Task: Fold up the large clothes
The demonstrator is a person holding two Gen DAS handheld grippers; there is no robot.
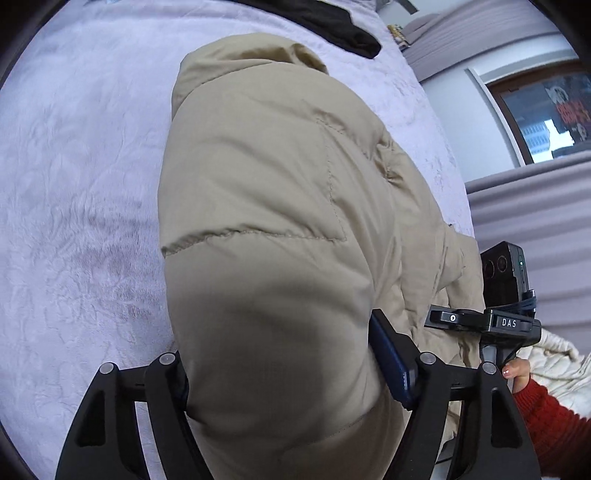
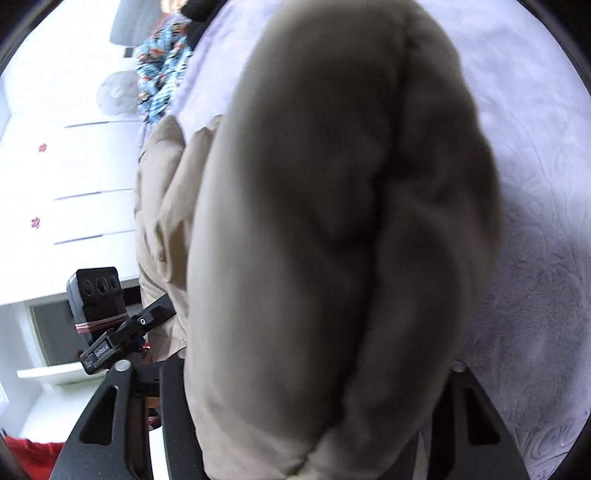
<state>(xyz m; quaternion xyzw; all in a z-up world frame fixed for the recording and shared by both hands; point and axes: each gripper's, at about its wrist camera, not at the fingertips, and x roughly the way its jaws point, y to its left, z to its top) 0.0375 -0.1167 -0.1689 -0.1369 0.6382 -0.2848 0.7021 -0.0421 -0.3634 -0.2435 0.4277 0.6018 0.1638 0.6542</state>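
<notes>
A puffy beige quilted jacket (image 1: 266,192) lies on a pale lilac plush bed cover (image 1: 74,184). My left gripper (image 1: 291,373) is shut on a thick fold of the jacket; its blue-padded right finger (image 1: 391,365) presses into the fabric. The jacket (image 2: 332,221) fills the right wrist view, blurred and close. My right gripper (image 2: 314,387) is shut on a bulky fold of it, and the fabric hides the fingertips. The other gripper's body shows at the side of each view (image 1: 506,295) (image 2: 107,317).
A black garment (image 1: 343,29) lies at the far end of the bed. A blue patterned cloth (image 2: 162,66) hangs off the bed's far edge. White drawers (image 2: 74,184) stand to the left. A window (image 1: 546,114) and a grey curtain (image 1: 535,206) are to the right.
</notes>
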